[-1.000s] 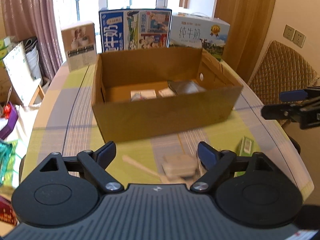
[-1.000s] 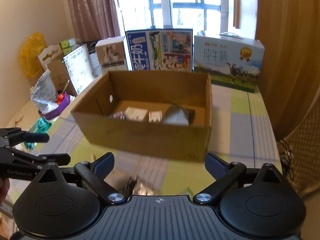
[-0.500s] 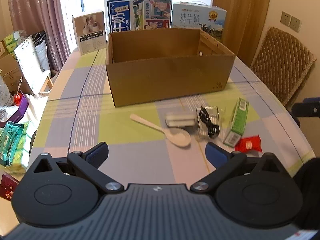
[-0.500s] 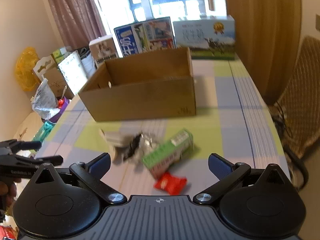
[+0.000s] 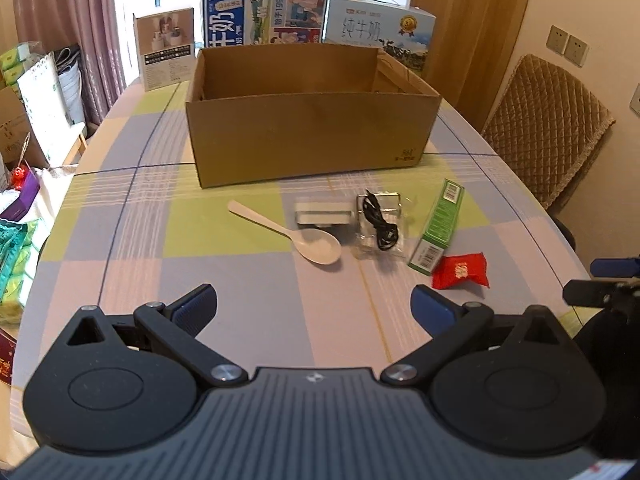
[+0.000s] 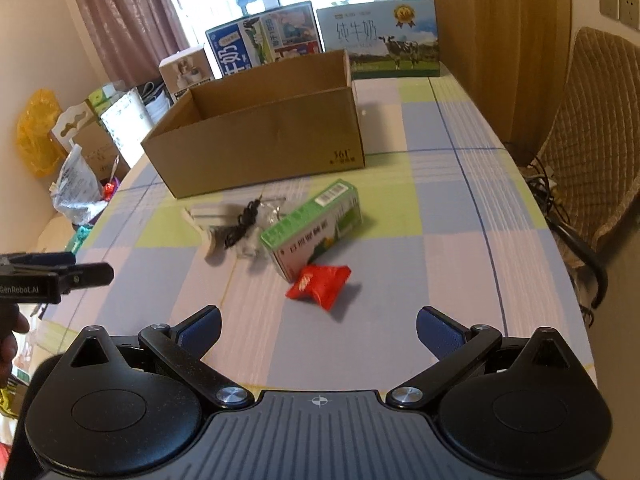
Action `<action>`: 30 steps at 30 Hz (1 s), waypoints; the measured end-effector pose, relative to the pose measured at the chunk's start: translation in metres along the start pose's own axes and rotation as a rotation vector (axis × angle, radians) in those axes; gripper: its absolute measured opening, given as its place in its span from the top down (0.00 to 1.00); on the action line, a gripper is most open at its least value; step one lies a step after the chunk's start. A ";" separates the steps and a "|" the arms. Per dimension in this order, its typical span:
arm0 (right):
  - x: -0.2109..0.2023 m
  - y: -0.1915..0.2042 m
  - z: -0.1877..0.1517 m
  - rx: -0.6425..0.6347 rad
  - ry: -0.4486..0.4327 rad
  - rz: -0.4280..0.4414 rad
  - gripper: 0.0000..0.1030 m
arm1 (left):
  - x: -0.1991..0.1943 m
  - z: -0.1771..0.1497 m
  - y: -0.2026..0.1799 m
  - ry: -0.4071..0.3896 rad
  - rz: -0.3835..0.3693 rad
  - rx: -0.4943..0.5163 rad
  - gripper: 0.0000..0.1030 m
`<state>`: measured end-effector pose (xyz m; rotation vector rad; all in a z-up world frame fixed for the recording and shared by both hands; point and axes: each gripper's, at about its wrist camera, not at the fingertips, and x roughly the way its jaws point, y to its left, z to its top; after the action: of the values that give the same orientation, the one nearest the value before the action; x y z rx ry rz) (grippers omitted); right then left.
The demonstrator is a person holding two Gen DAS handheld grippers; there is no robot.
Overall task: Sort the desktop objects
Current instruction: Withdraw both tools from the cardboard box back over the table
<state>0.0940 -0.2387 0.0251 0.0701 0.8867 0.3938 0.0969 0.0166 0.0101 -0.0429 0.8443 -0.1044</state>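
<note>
Desktop objects lie in one loose cluster on the checked tabletop [image 5: 224,288], between the cardboard box [image 5: 308,136] and the near edge: one white spoon [image 5: 296,234], one flat white case [image 5: 323,214], one clear packet holding a black cable [image 5: 380,224], one green carton [image 5: 438,226], one red wrapped sweet [image 5: 462,270]. Five loose items; spoon bowl, case and packet sit just beside each other, and the carton's near end is close to the sweet.

Left hand-held gripper [image 5: 314,302] hangs over the near edge, jaws spread wide, nothing between them; the cluster lies ahead of it, apart. Right hand-held gripper [image 6: 318,326] also gapes wide and empty, the sweet [image 6: 320,284] nearest ahead of it, not touching.

The box stands open-topped past the cluster, toward the far edge. Behind it, three printed cartons [image 5: 266,16] line the far edge by the window. Curtains [image 5: 56,20] left; one quilted chair [image 5: 548,128] at the right edge.
</note>
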 end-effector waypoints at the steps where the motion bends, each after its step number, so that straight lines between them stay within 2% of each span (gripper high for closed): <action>1: 0.000 0.000 -0.002 -0.005 0.002 -0.001 0.02 | 0.000 -0.001 -0.002 0.001 -0.001 0.003 0.02; 7: 0.004 -0.002 -0.011 -0.011 0.012 -0.001 0.02 | 0.003 -0.005 -0.013 0.011 -0.014 0.028 0.02; 20: 0.031 0.007 -0.012 -0.155 0.070 0.058 0.02 | 0.017 -0.012 -0.018 0.049 -0.027 0.102 0.02; 27: 0.056 0.006 -0.003 -0.330 0.130 0.116 0.03 | 0.038 -0.006 -0.029 0.080 -0.075 0.211 0.02; 29: 0.066 0.007 -0.001 -0.396 0.146 0.134 0.06 | 0.045 -0.003 -0.035 0.085 -0.097 0.259 0.02; 30: 0.071 0.007 0.000 -0.428 0.157 0.141 0.11 | 0.049 -0.002 -0.038 0.088 -0.104 0.283 0.03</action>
<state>0.1321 -0.2066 -0.0264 -0.2979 0.9379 0.7208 0.1252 -0.0265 -0.0245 0.1851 0.9080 -0.3251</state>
